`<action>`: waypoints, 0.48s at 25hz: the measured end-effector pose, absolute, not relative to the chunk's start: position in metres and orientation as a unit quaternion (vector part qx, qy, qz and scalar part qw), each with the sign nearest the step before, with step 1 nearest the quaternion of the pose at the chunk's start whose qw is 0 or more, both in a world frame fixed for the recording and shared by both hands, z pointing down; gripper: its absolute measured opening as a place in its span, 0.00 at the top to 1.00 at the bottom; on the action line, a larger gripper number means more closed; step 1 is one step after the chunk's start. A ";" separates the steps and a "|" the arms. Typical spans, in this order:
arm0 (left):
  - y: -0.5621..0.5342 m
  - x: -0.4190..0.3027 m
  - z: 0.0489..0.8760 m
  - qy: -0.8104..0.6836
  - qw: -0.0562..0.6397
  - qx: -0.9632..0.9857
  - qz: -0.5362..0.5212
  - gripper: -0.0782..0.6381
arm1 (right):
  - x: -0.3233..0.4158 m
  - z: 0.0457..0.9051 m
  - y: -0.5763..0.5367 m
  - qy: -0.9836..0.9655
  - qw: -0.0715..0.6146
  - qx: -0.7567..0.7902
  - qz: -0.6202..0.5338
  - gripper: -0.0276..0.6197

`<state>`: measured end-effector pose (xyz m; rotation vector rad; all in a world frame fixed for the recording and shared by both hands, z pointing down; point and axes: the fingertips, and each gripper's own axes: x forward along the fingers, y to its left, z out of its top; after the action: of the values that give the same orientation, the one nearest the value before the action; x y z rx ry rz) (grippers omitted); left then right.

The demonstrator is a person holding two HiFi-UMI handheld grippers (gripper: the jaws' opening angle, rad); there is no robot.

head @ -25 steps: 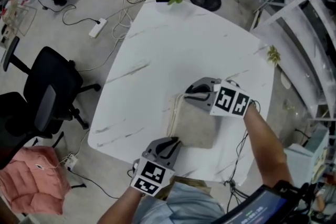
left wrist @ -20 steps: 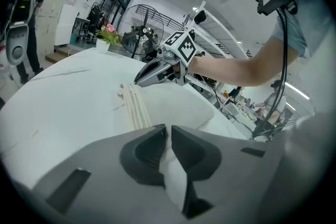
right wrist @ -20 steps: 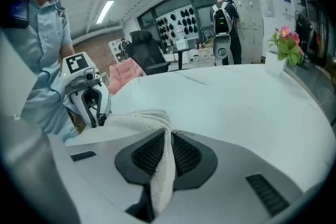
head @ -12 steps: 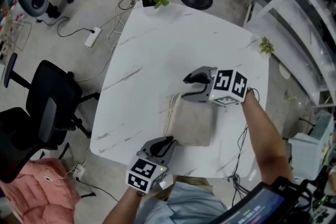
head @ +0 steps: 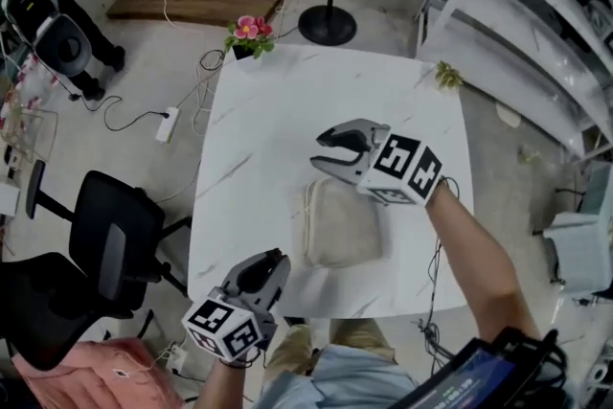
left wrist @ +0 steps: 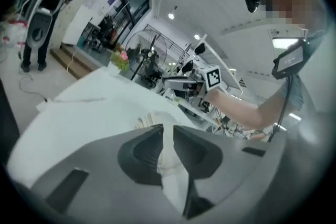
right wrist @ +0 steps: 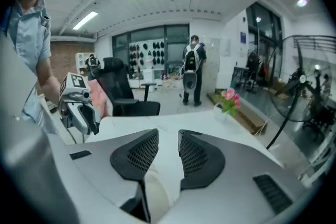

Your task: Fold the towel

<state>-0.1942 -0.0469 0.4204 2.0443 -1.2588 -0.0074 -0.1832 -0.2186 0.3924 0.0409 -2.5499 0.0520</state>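
Lifted clear of the folded towel by the tabletop's near edge, the left gripper has just eased its empty jaws slightly apart and the right gripper has just narrowed its empty gap, so check the edges align before withdrawing.

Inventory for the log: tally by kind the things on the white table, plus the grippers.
Towel: 1
Flower pot: 1
Green sprig: 1
Grippers: 2 (left gripper, jaws just opened further; right gripper, jaws just closed further; nothing between either pair)
Total: 5
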 end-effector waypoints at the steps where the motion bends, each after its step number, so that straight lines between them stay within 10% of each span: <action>1: -0.050 -0.204 0.399 -0.502 0.335 0.797 -0.008 0.81 | -0.188 0.368 -0.209 -0.964 0.262 0.037 0.017 0.76; 12: -0.042 -0.276 0.143 -0.630 -0.024 0.775 -0.047 0.82 | -0.205 0.163 -0.102 -0.959 0.028 0.274 -0.062 0.86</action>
<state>-0.2761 -0.0419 0.1434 2.4733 -2.0086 -0.1512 -0.2050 -0.1023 0.1633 0.8452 -2.9621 -0.1907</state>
